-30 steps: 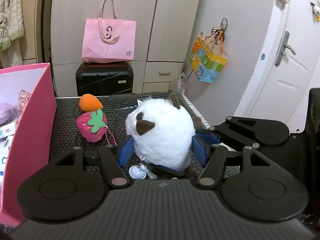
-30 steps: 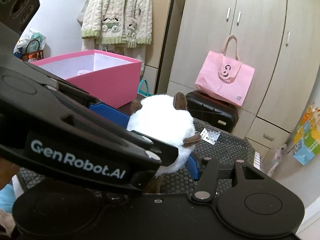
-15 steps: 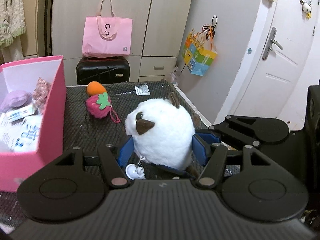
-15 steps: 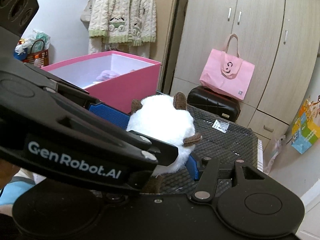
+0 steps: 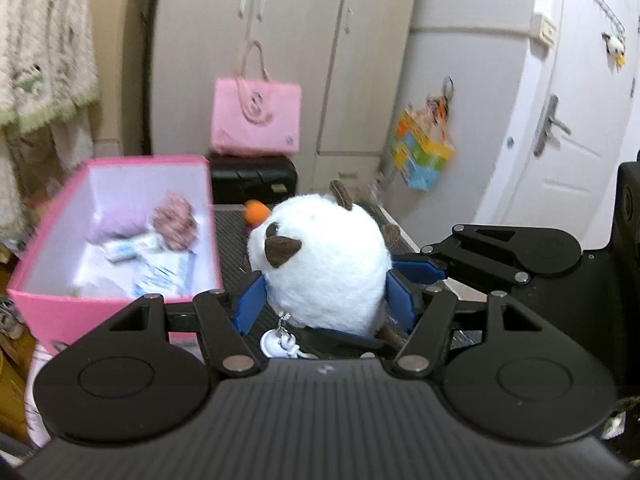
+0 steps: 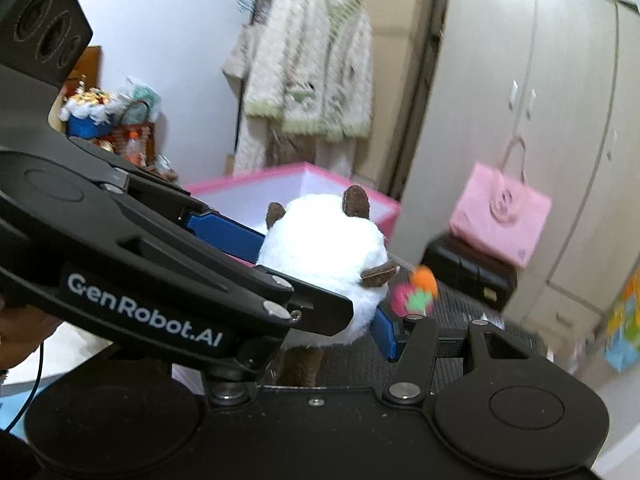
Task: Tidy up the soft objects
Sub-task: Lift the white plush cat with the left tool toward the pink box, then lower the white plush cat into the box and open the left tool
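Both grippers, left (image 5: 323, 300) and right (image 6: 320, 280), hold jaws clamped on the white plush (image 5: 320, 264), raised beside the pink box (image 5: 120, 304)

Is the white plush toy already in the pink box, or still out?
Out. The white plush toy is held by both grippers beside the pink box, not inside it.

The plush toy (image 5: 320, 264) is white with brown ears. The storage box (image 5: 52, 300) is pink outside, white inside. The tote bag (image 5: 256, 118) is pink, the suitcase (image 5: 254, 178) black, the worktop (image 5: 234, 240) black and dimpled, the gripper pads (image 5: 248, 304) blue.
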Motion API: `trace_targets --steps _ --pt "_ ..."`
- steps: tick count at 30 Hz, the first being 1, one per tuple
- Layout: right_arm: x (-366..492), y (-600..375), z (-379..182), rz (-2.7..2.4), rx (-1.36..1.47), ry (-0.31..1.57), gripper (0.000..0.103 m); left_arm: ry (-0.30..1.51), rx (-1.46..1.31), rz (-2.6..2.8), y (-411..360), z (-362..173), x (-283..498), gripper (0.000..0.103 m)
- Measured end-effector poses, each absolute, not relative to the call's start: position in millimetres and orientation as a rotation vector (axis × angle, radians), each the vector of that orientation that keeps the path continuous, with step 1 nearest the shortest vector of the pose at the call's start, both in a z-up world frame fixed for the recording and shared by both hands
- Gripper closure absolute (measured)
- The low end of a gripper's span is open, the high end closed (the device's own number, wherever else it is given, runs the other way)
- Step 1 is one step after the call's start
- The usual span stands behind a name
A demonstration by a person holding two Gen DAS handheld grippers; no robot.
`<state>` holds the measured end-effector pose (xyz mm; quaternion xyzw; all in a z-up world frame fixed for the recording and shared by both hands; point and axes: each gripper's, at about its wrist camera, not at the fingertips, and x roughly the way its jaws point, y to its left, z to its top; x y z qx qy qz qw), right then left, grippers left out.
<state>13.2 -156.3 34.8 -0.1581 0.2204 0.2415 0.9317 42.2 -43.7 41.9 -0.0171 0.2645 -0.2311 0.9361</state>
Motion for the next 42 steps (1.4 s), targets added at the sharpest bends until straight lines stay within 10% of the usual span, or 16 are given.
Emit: trace_targets --steps 42 --pt "187 -34 -1 0.729 -0.409 0.576 0.033 0.593 -0.196 -0.152 96 11 171 0.037"
